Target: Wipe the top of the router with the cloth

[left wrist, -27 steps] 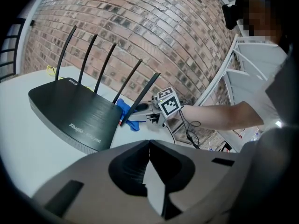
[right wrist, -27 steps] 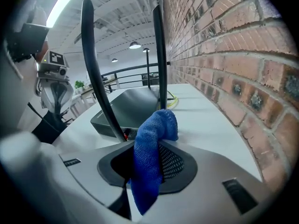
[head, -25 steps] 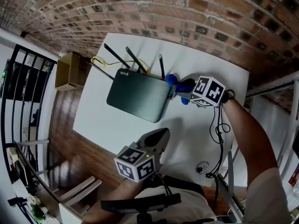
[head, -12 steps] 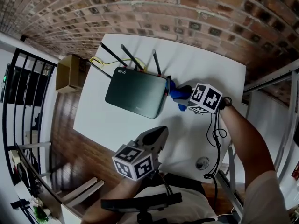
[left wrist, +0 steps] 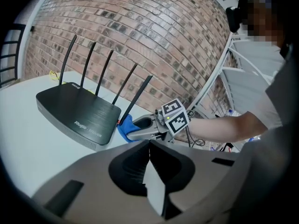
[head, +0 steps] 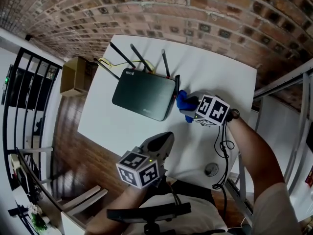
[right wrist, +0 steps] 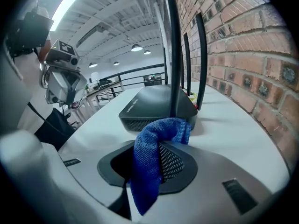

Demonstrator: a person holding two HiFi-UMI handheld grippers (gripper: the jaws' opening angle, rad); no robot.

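Wiping looks not yet begun: the right tool (head: 188, 103) clamps the cloth (head: 181, 101) just beside the router (head: 144, 94), while the left tool (head: 162, 142) sits closed and empty.

The grey two-jaw left gripper (left wrist: 149, 143) sat low, close to the body, jaws pressed together on nothing. The matching right gripper (right wrist: 158, 140), bare forearm (head: 249, 146) stretched forward, pinched a blue woven cloth (right wrist: 145, 171).

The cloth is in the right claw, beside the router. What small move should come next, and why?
Probably lift the right claw slightly and bring it over the router. Its cloth is clamped but sits beside the router's edge, by an antenna, not on the top. The left claw is shut, empty and held back.
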